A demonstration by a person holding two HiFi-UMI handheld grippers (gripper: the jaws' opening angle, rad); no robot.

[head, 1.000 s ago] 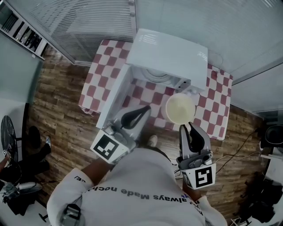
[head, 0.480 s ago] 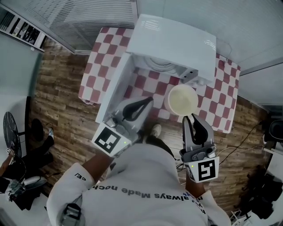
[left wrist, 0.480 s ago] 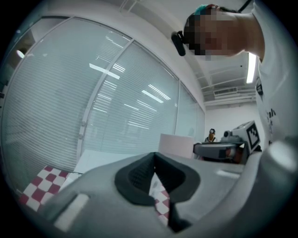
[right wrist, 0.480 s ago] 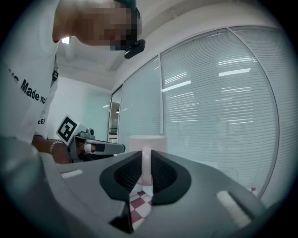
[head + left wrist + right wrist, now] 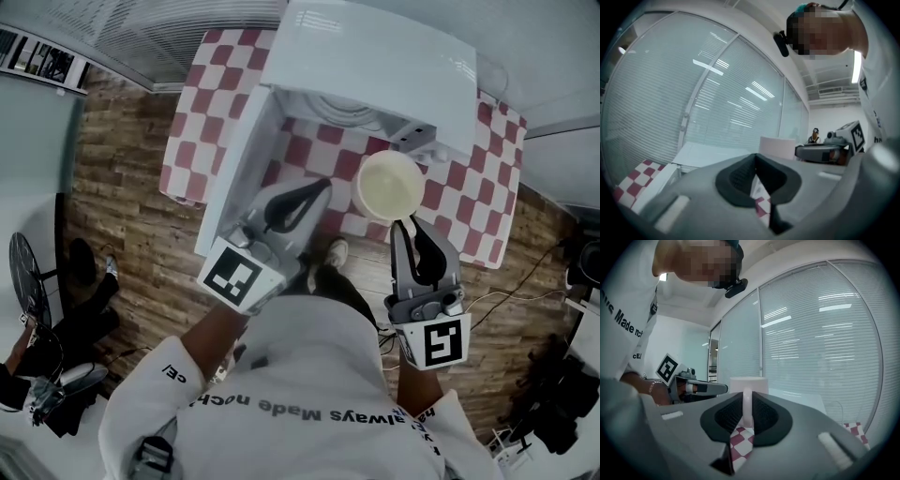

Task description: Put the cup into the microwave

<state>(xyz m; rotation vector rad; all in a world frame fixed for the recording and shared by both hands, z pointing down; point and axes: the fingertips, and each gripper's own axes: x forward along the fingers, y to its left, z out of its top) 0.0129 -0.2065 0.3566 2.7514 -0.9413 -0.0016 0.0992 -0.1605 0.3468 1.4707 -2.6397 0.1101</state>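
Right gripper (image 5: 747, 411) is closed on the handle of the white cup (image 5: 389, 185) and holds it upright above the red-and-white checkered table (image 5: 202, 122), just in front of the open white microwave (image 5: 375, 56). Left gripper (image 5: 315, 190) is closed on nothing. The shirt (image 5: 309, 375) print reads "always Made".

Underfoot runs a floor (image 5: 122, 216) of worn brown wooden planks. On it stands a table (image 5: 187, 141) under a red-and-white checked cloth, set close against a glass partition (image 5: 656, 103) whose slatted blinds are drawn. A long ceiling light (image 5: 857, 65) glows overhead, and bright strips reflect in the glass. A dark round fan (image 5: 26, 281) stands at one side, and cables (image 5: 487, 298) trail over the boards at the other.
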